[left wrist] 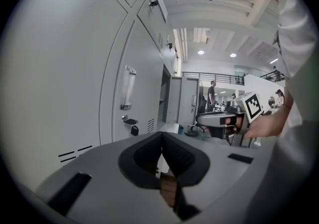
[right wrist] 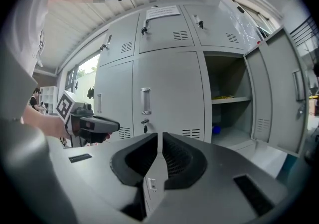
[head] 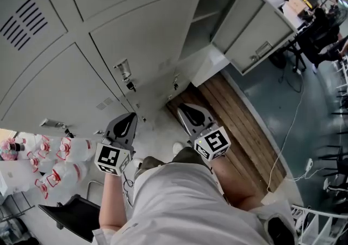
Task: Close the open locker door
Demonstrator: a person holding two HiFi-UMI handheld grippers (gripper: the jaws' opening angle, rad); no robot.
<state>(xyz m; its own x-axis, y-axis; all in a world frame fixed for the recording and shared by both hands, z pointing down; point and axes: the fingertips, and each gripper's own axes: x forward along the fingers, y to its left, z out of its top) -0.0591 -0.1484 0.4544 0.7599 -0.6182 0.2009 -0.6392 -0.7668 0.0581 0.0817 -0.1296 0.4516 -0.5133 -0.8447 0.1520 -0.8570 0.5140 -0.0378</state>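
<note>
A wall of grey lockers fills the top of the head view. One locker [head: 204,12] at the upper right stands open, its door [head: 255,31] swung out to the right. In the right gripper view the open locker [right wrist: 227,113] shows a shelf, and its door [right wrist: 279,93] hangs at the far right. My left gripper [head: 124,124] and right gripper [head: 191,114] are held side by side in front of the closed lockers, well short of the door. The left gripper's [left wrist: 161,141] jaws meet with nothing between them. The right gripper's [right wrist: 160,141] jaws also stand together, empty.
Closed locker doors with handles and a padlock [head: 130,83] face me. Several water bottles [head: 60,167] lie at lower left beside a black chair [head: 76,214]. A wooden floor strip [head: 234,124] runs under the open door. A white cable [head: 288,140] crosses the floor at right.
</note>
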